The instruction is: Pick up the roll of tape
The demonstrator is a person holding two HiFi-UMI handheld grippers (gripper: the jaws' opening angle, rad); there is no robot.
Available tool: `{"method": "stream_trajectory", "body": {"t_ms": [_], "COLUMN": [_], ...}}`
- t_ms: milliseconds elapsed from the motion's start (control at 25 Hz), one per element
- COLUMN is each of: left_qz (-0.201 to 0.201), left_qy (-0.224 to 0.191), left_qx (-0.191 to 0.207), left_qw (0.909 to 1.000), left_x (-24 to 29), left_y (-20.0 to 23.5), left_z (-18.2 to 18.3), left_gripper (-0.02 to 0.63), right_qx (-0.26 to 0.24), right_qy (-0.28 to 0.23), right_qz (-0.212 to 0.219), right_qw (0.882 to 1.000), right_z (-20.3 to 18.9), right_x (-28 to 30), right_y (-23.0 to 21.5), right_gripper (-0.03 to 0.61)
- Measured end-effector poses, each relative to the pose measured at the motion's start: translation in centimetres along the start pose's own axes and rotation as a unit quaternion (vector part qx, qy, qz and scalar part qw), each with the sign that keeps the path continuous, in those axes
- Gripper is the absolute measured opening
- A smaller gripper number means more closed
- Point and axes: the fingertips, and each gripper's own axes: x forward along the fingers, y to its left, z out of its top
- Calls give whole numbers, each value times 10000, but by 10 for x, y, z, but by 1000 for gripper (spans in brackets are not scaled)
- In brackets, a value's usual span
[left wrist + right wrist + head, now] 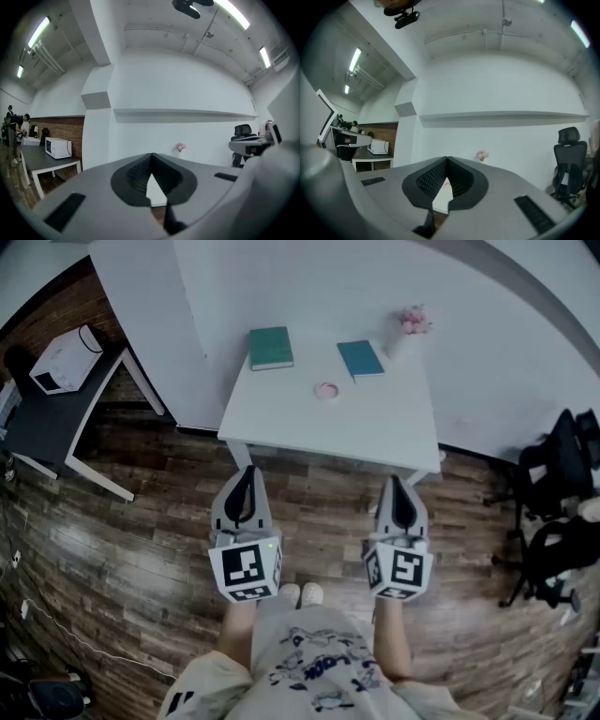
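Note:
The roll of tape (325,391), small, round and pinkish, lies flat on the white table (375,432) between two books. My left gripper (247,471) and right gripper (395,481) are held level side by side over the wood floor, just short of the table's near edge. Both are shut with nothing between the jaws. In the left gripper view the left gripper (151,154) has its tips touching. The right gripper (446,158) looks the same in its own view, with the table top showing through the gap under the tips.
A green book (271,348), a blue book (361,359) and a vase of pink flowers (412,322) share the table. At the left a microwave (64,359) sits on a dark table (56,418). Black office chairs (558,493) stand at the right.

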Motion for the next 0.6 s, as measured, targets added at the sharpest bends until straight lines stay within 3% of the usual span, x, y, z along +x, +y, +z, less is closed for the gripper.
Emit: {"method": "stream_trajectory", "body": {"t_ms": [440,600], "left_qz": [-28,-6], "left_qy": [13,17], "left_qx": [48,-130], "left_qw": [10000,9999], "left_x": [6,10], "left_y": [-2,-5], "left_z": [-1,0], "left_gripper": [3,3], "right_qx": [10,44], "right_qy": [4,24], "right_qz": [37,61], "right_qw": [10000,10000], "right_z": [-5,-6], "right_x": [6,10], "right_y": [0,-1], "right_gripper": [2,2]}}
